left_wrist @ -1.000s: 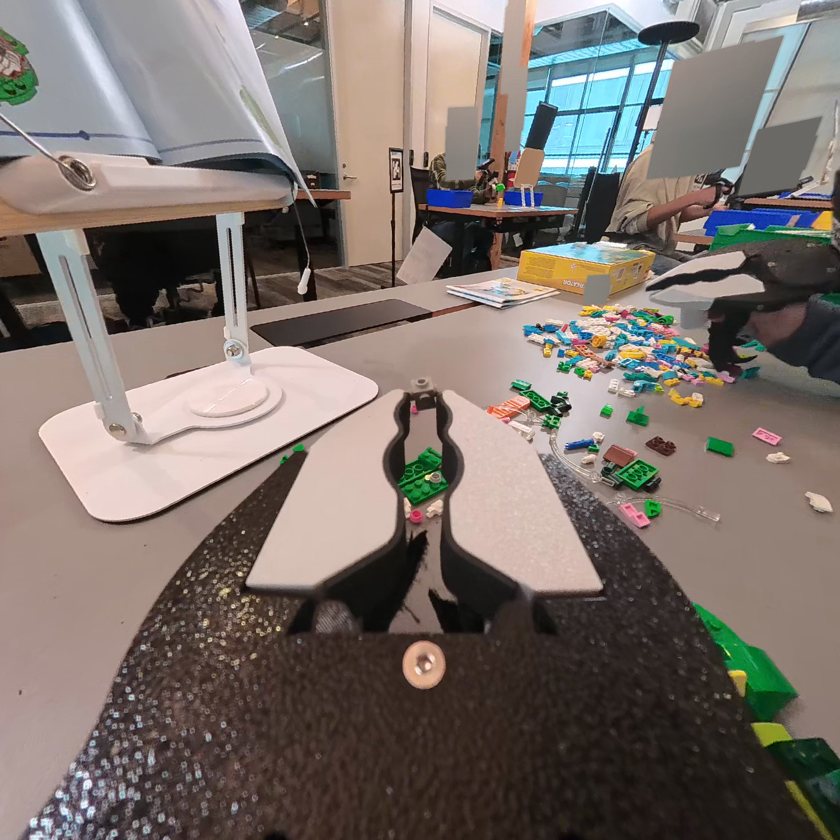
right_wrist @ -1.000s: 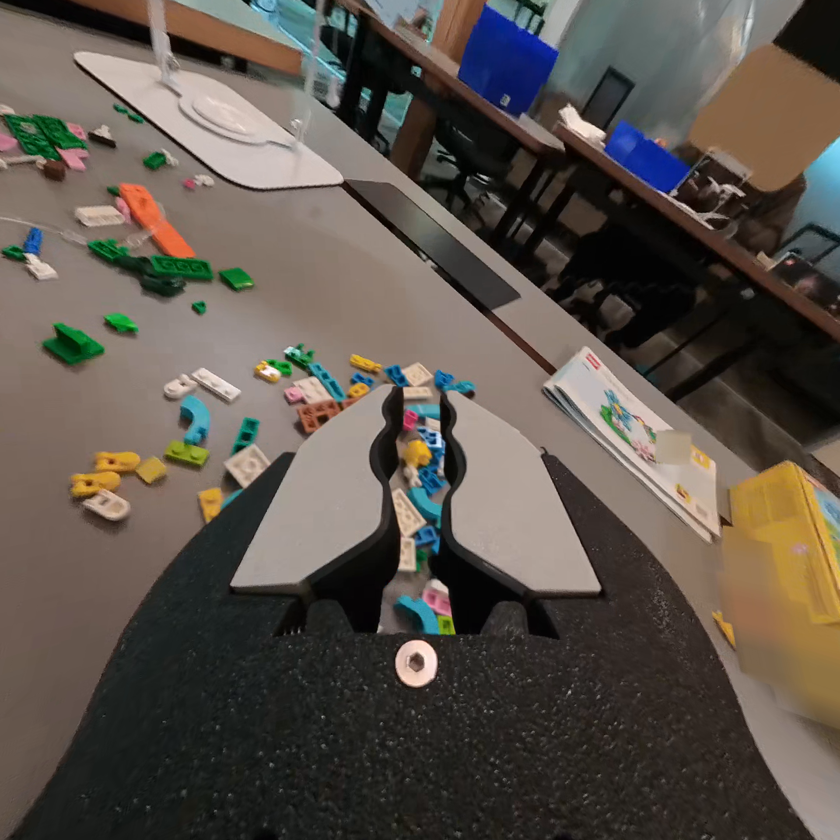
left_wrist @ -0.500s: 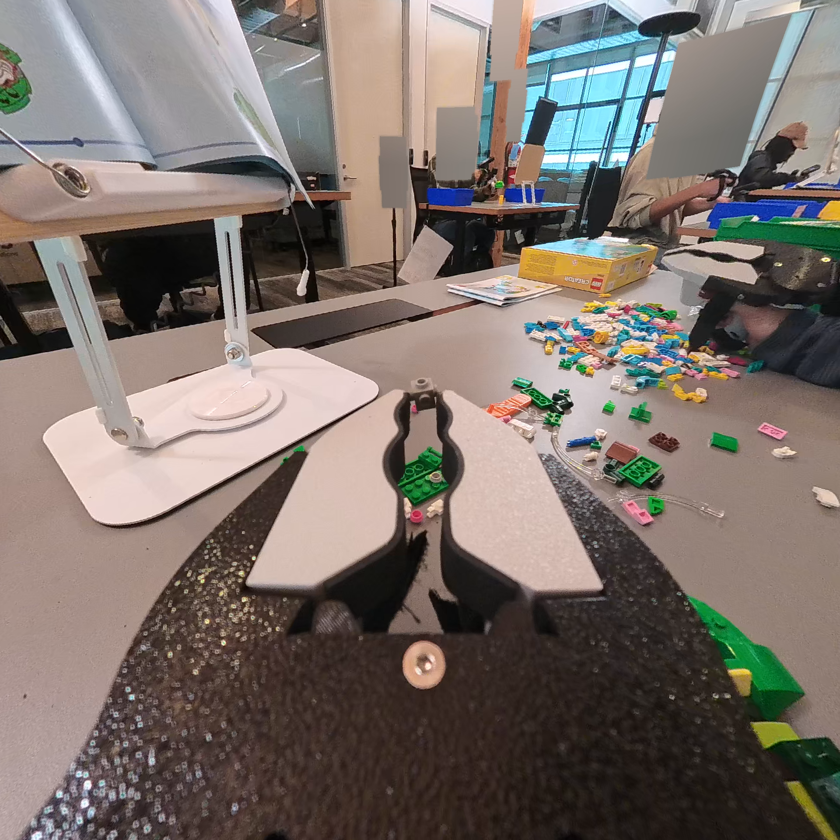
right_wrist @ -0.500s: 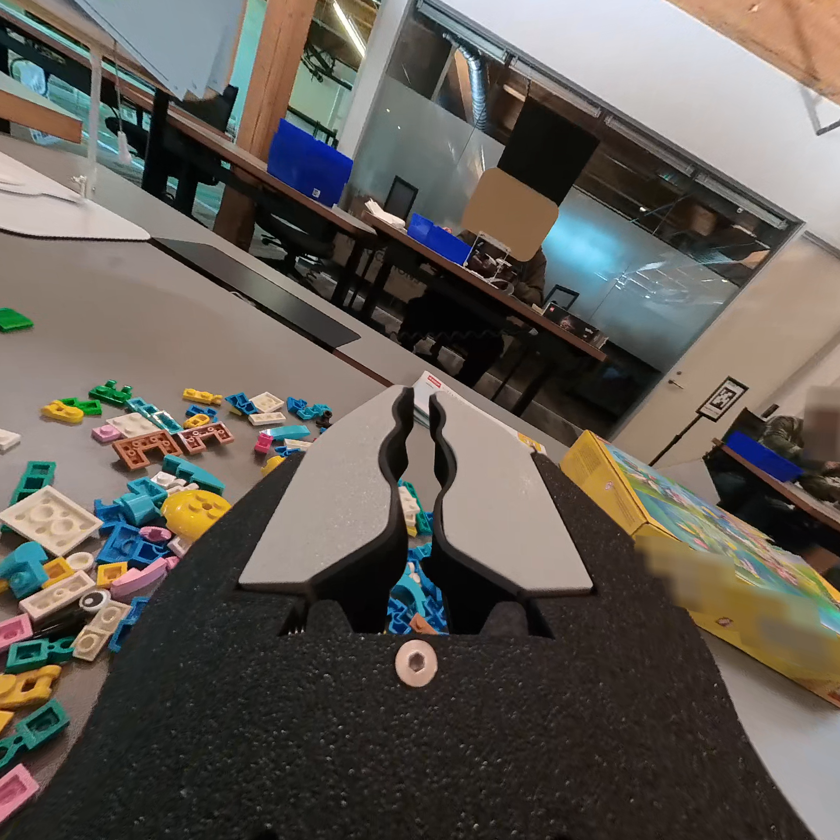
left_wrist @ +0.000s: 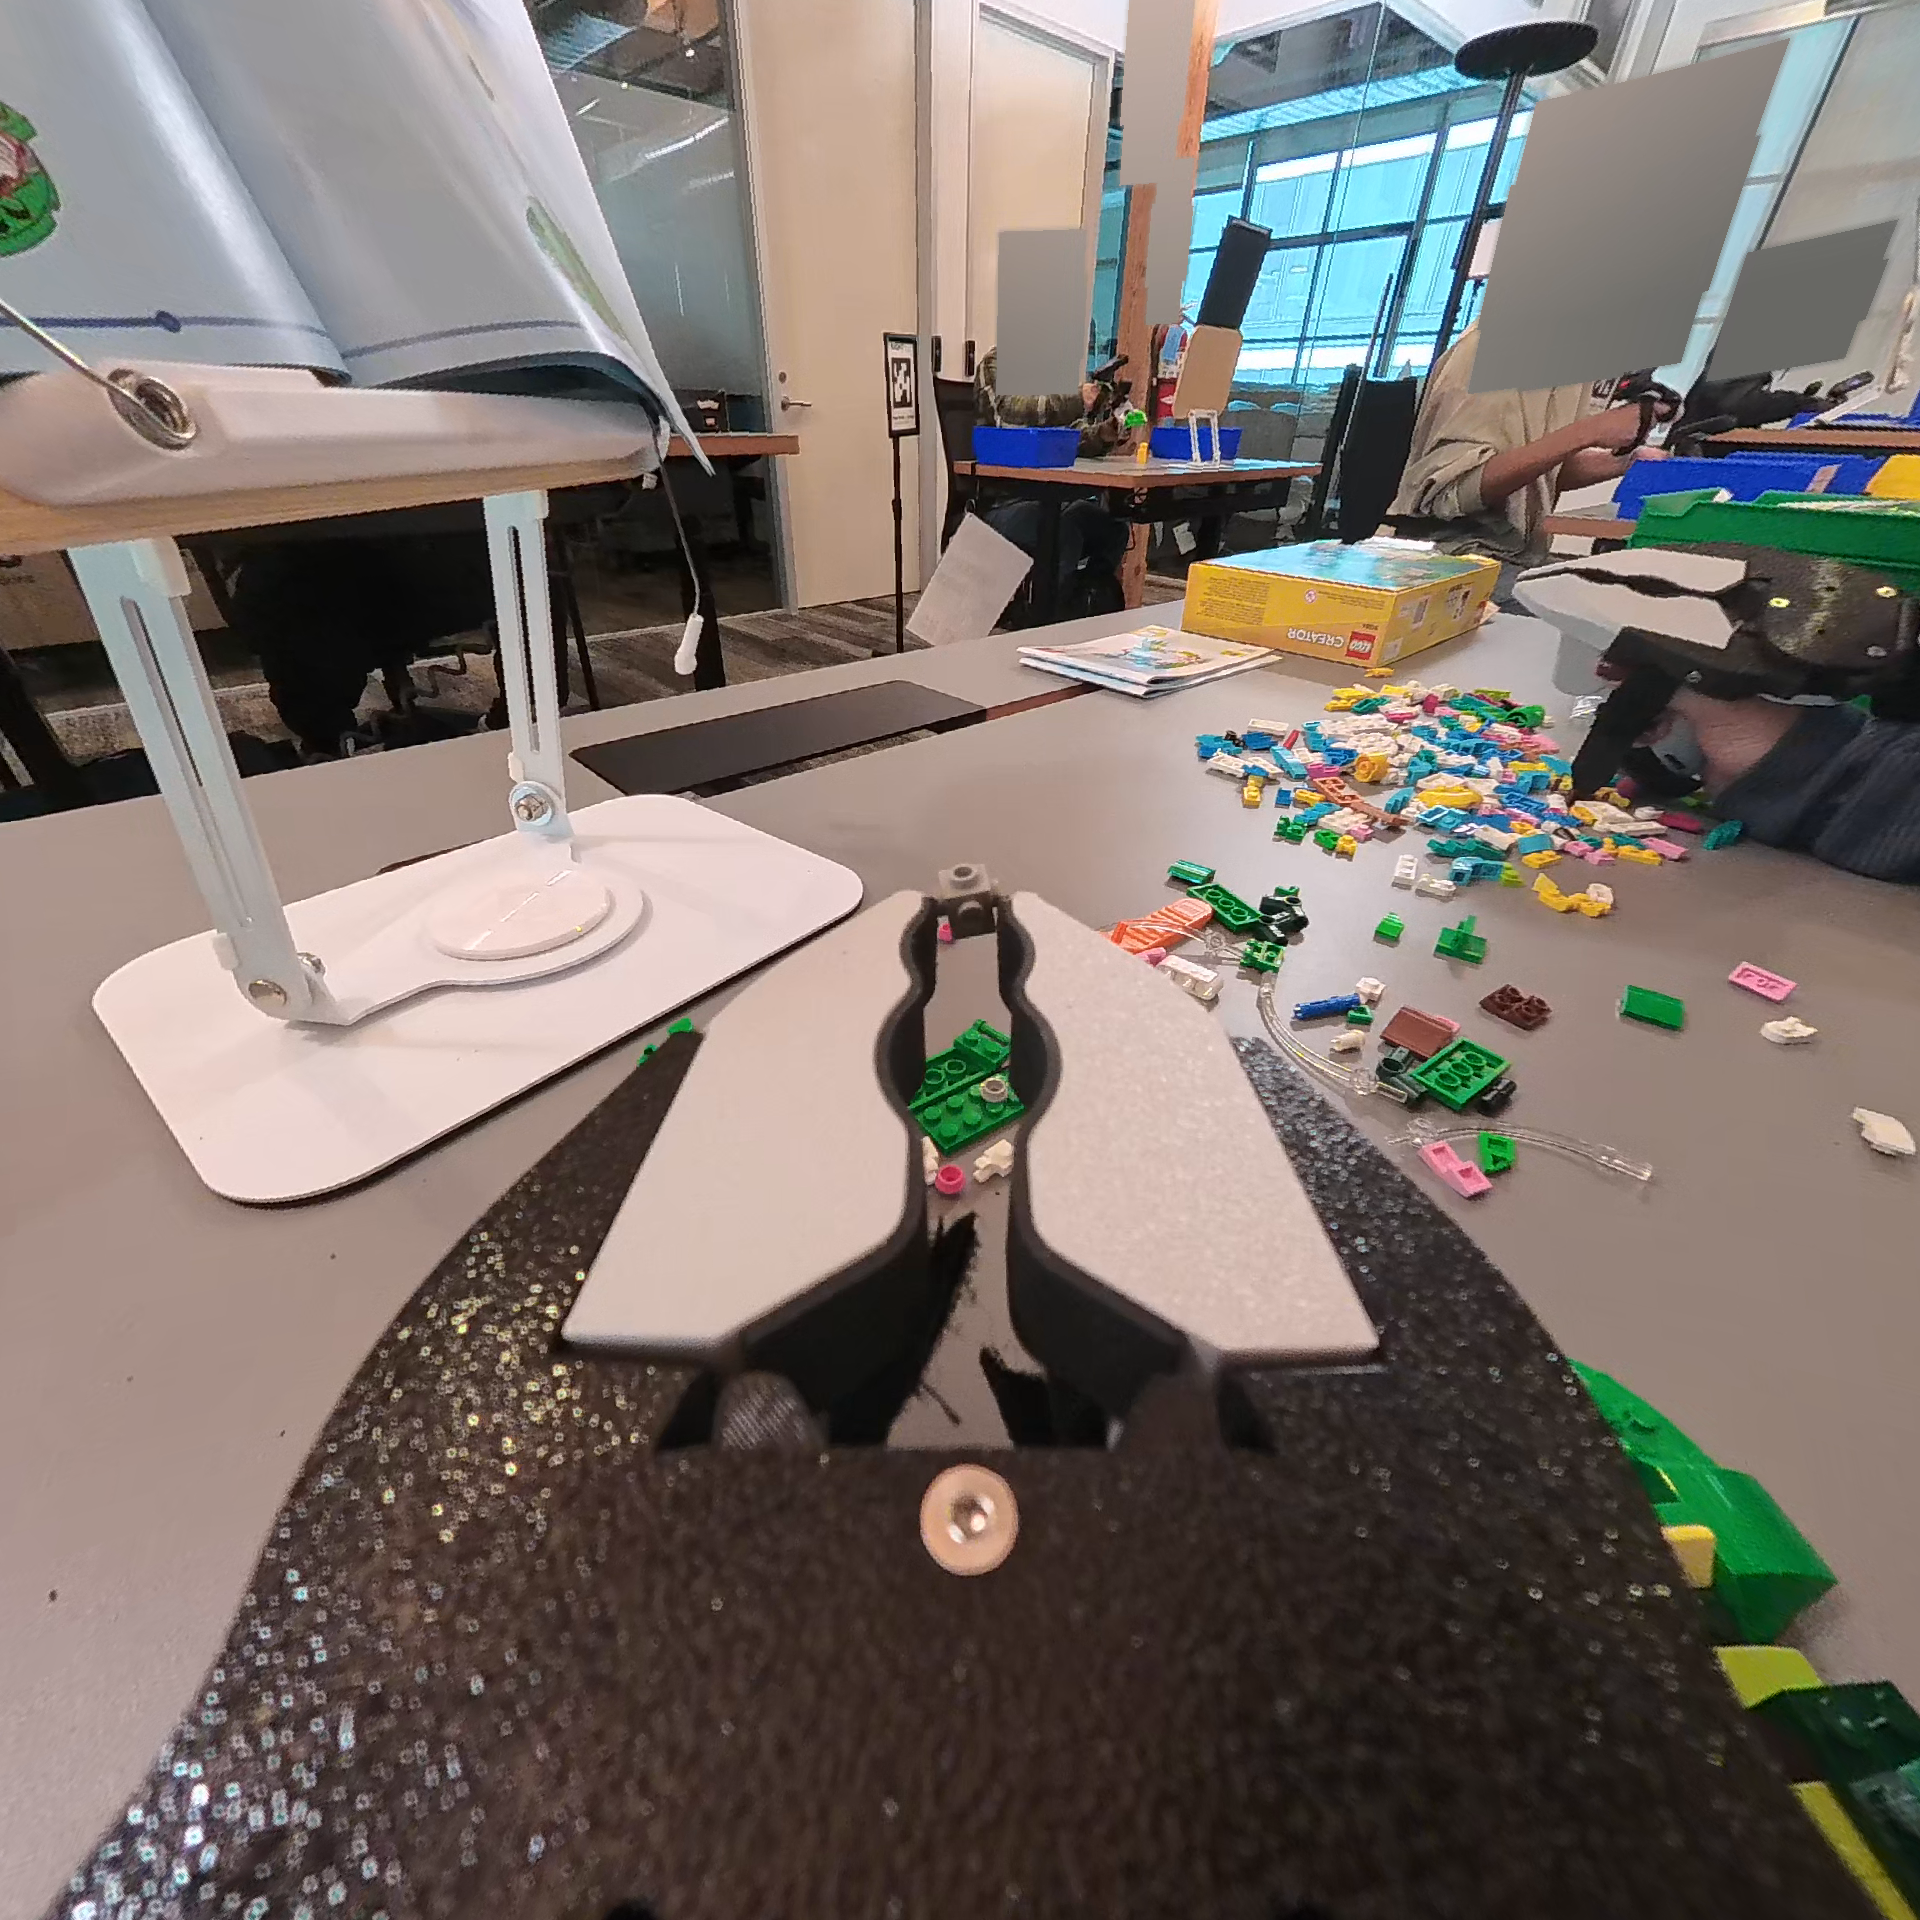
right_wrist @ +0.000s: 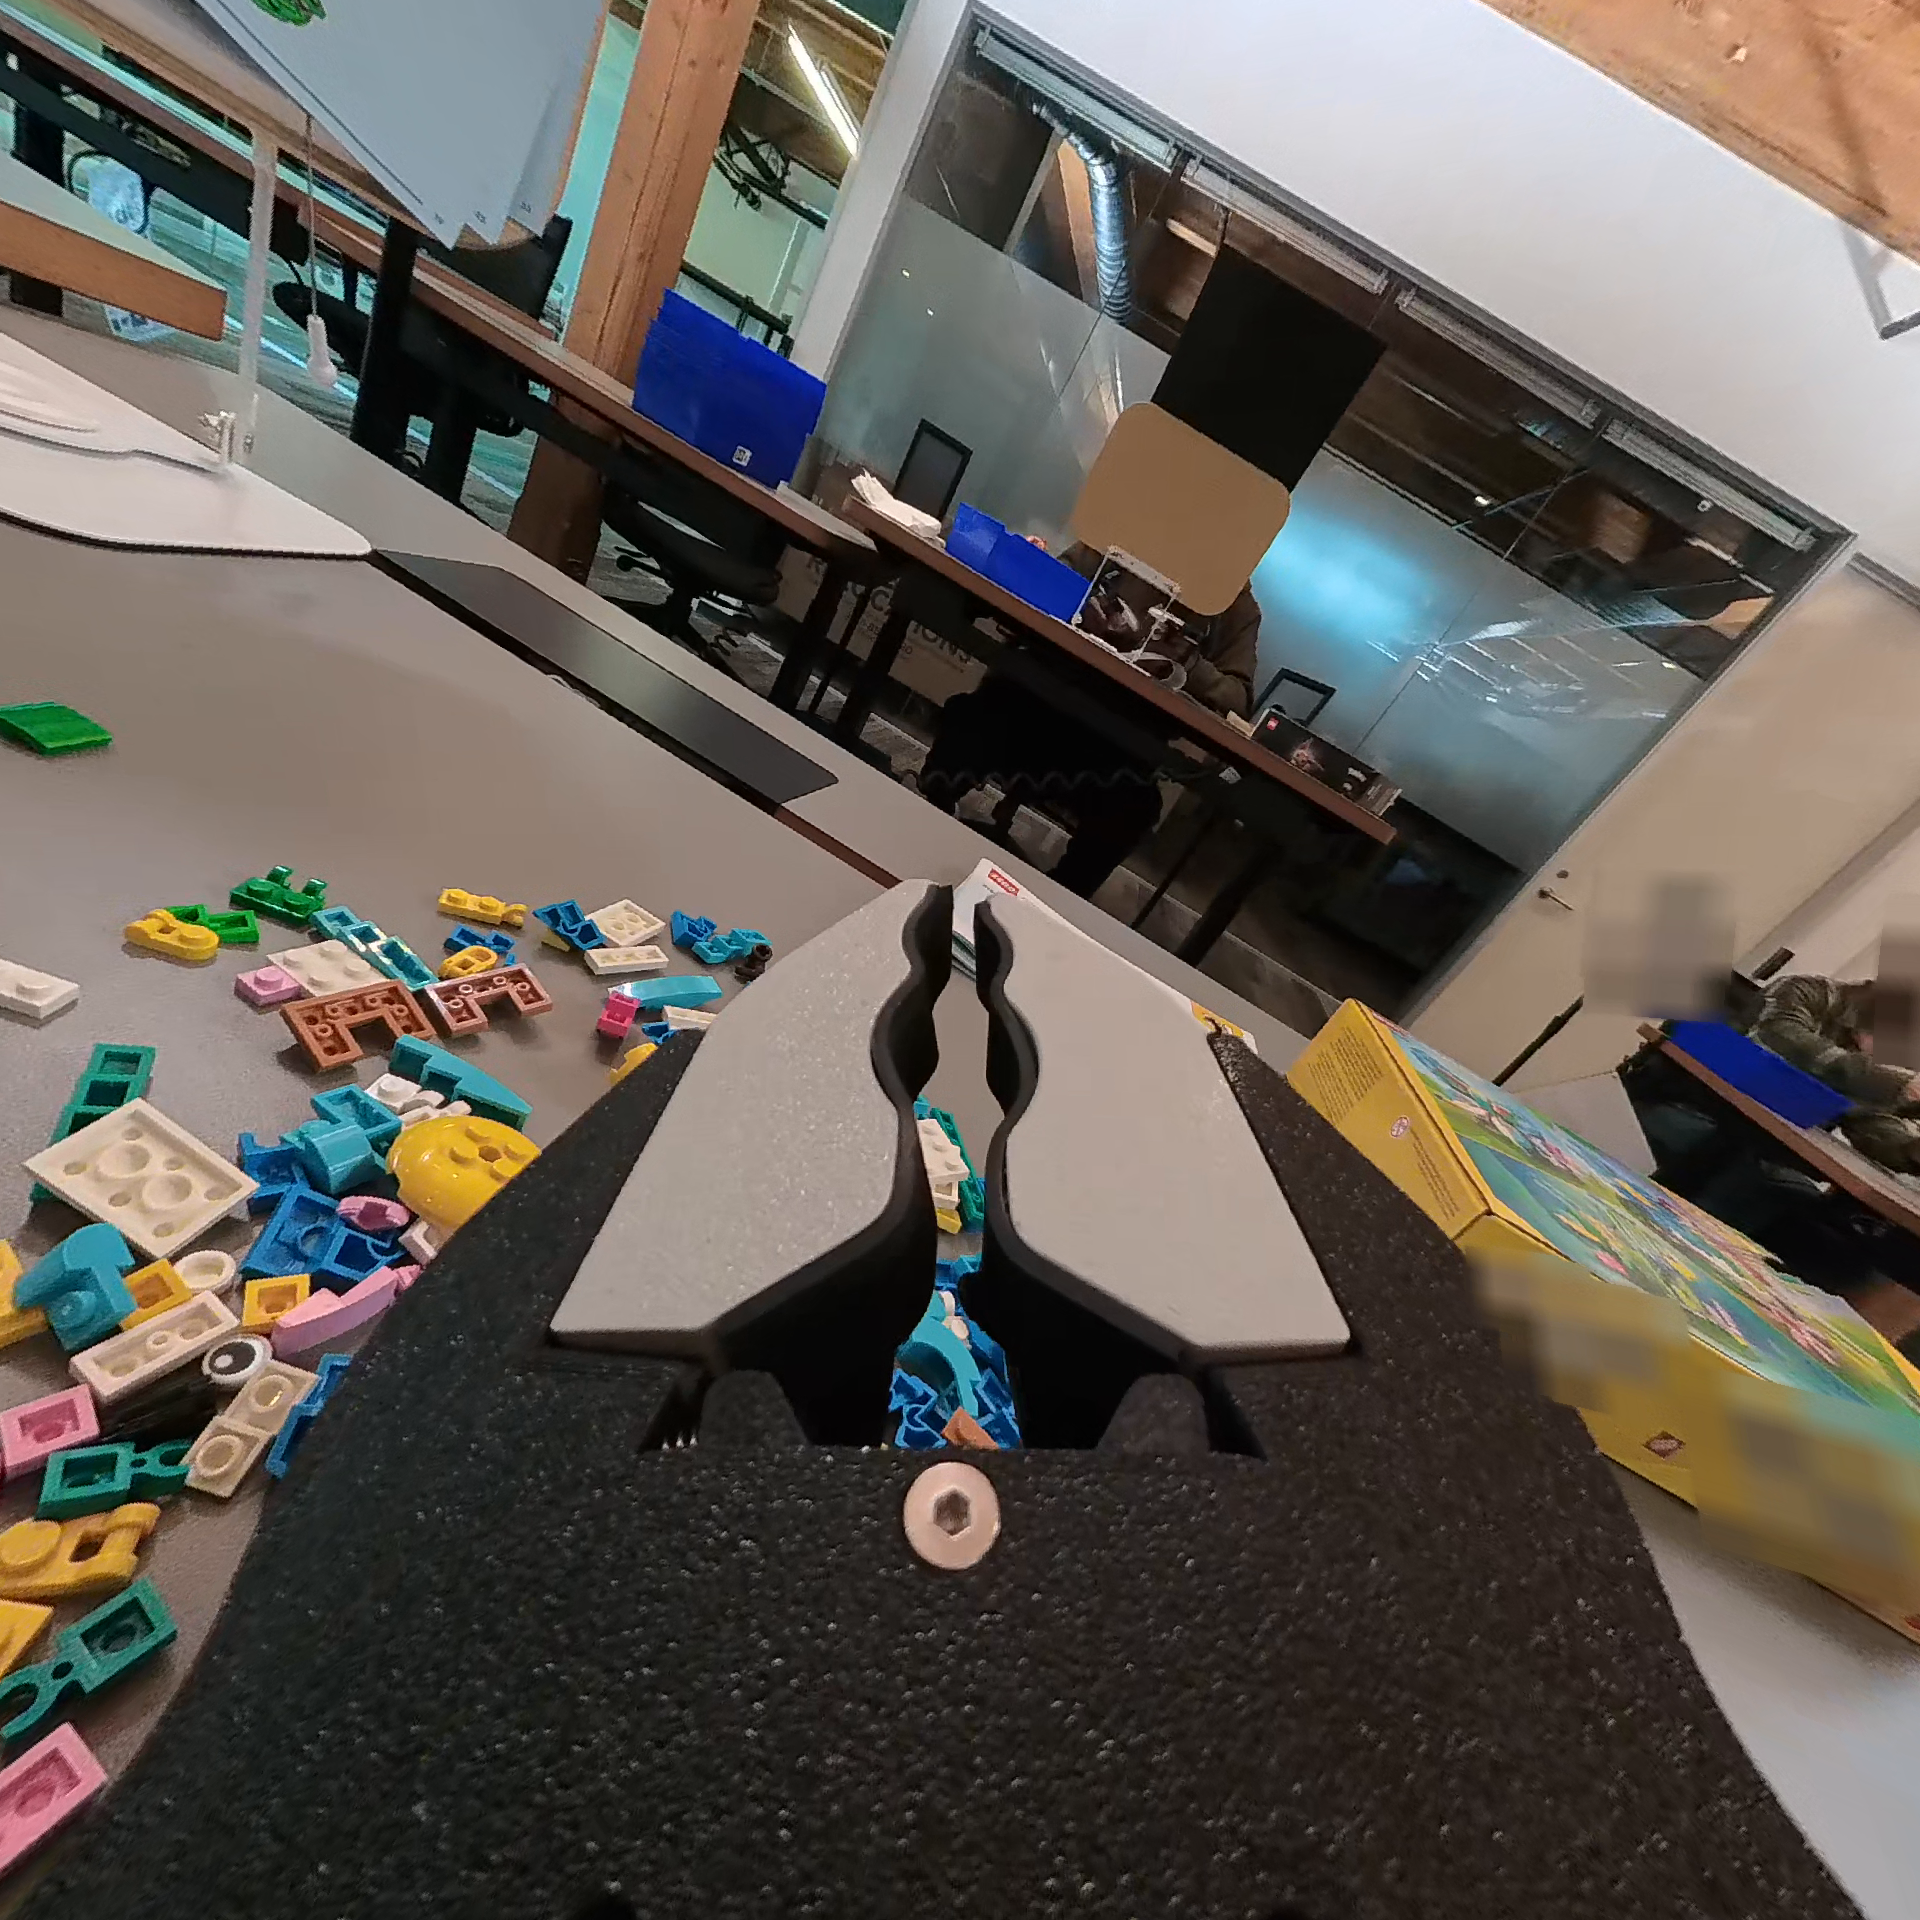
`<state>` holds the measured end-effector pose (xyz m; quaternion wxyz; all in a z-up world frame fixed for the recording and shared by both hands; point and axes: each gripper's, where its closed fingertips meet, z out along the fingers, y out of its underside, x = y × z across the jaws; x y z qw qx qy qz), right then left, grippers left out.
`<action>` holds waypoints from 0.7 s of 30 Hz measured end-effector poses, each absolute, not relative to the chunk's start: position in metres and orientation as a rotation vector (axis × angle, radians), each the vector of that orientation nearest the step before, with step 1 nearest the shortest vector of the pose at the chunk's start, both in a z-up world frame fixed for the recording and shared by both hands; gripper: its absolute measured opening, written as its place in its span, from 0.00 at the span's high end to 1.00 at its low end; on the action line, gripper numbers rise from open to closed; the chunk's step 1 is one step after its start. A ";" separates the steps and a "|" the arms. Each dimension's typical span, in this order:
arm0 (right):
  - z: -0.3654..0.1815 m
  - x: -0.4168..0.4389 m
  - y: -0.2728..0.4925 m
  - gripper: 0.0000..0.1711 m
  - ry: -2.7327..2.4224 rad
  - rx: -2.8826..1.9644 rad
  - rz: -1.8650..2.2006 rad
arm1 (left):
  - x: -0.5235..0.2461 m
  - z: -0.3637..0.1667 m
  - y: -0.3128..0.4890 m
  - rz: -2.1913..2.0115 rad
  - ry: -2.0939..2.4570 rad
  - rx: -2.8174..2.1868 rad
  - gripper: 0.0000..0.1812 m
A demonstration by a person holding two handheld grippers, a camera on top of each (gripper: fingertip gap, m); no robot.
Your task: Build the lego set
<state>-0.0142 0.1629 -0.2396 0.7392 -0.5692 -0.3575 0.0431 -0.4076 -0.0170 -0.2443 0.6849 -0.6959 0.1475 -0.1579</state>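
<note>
- A small grey brick sits pinched at the tips of my left gripper, one stud facing up and another facing back toward the camera; it is a squat cube with no clear long axis, held above the bench.
- Under those jaws lies a green plate assembly with a grey round piece on it, and beside it small pink and white bits.
- My right gripper is tilted up over the loose pile of bricks; its jaws stand narrowly apart with nothing between them.
- The pile, mostly blue, white, yellow, pink and teal, spreads across the grey bench; green, brown and orange pieces lie scattered between it and the left gripper.
- A white stand on the left carries an open instruction book.
- A yellow box and a booklet rest at the far edge.
- Behind: an office with glass walls, wooden posts, blue bins and seated people at other benches.
</note>
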 end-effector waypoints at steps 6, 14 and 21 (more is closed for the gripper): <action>-0.240 -0.016 0.162 0.98 -0.796 -1.245 0.093 | -0.408 -0.244 -0.017 -0.355 0.330 -1.559 0.94; -0.240 -0.017 0.161 0.98 -0.804 -1.241 0.094 | -0.408 -0.244 -0.017 -0.356 0.330 -1.560 0.94; -0.240 -0.017 0.161 0.98 -0.809 -1.238 0.095 | -0.408 -0.244 -0.017 -0.358 0.328 -1.559 0.94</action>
